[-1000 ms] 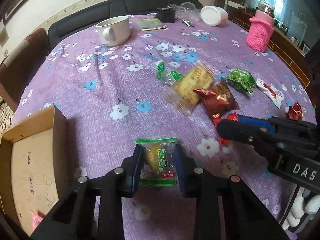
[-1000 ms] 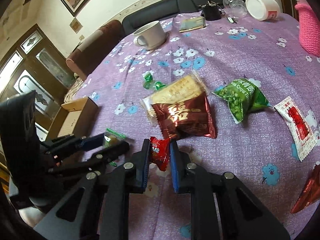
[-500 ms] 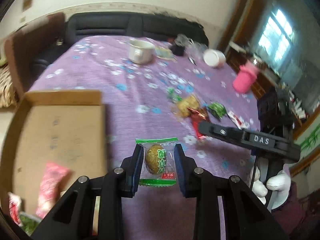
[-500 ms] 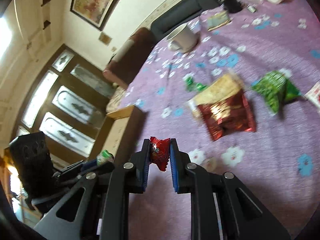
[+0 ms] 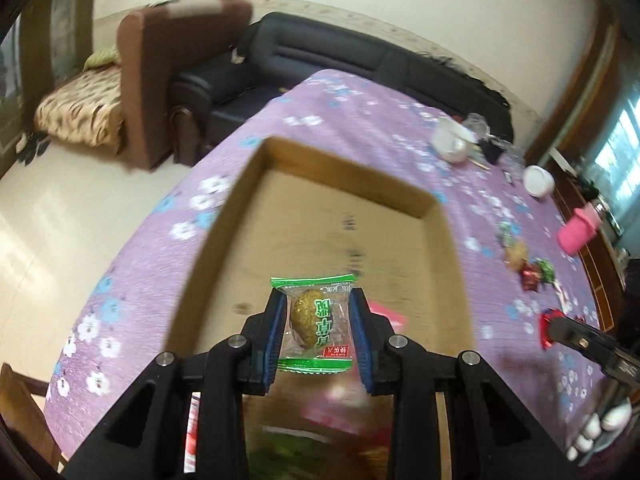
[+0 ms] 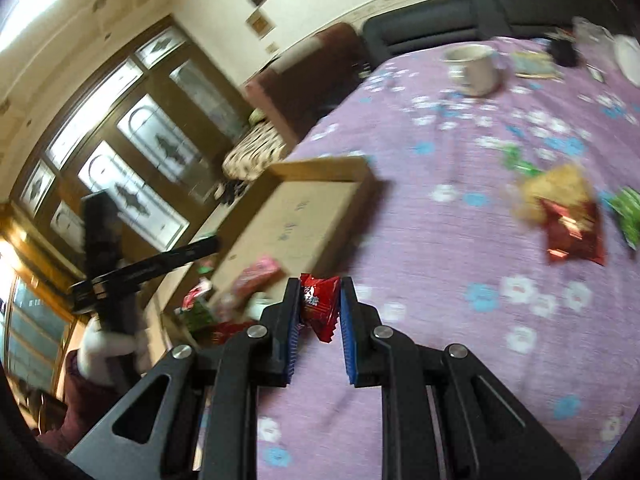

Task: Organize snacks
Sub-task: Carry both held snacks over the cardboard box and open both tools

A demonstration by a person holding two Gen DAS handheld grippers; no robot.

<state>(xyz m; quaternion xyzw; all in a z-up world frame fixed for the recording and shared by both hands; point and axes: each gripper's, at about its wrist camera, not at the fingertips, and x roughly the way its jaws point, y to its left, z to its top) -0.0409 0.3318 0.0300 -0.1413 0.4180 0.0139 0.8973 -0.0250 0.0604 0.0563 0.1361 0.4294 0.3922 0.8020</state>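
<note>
My left gripper (image 5: 318, 330) is shut on a green-edged clear snack packet (image 5: 316, 326) and holds it in the air above the open cardboard box (image 5: 344, 220). My right gripper (image 6: 319, 312) is shut on a small red snack packet (image 6: 318, 304), held above the purple tablecloth just right of the box (image 6: 320, 168). The right gripper also shows at the right edge of the left wrist view (image 5: 576, 336). Pink, red and green packets lie in the near end of the box (image 6: 256, 274).
Loose snacks lie on the cloth to the right: a red bag (image 6: 572, 228), a yellow cracker pack (image 6: 552, 188), green packets (image 6: 630, 212). A white mug (image 6: 474, 66), a white lid (image 5: 538, 180) and a pink holder (image 5: 578, 232) stand farther back. The table edge drops to the floor on the left.
Both grippers have swung left with their packets. The left one has gone from over the cloth to over the box. The right one has come close to the box's right side.
</note>
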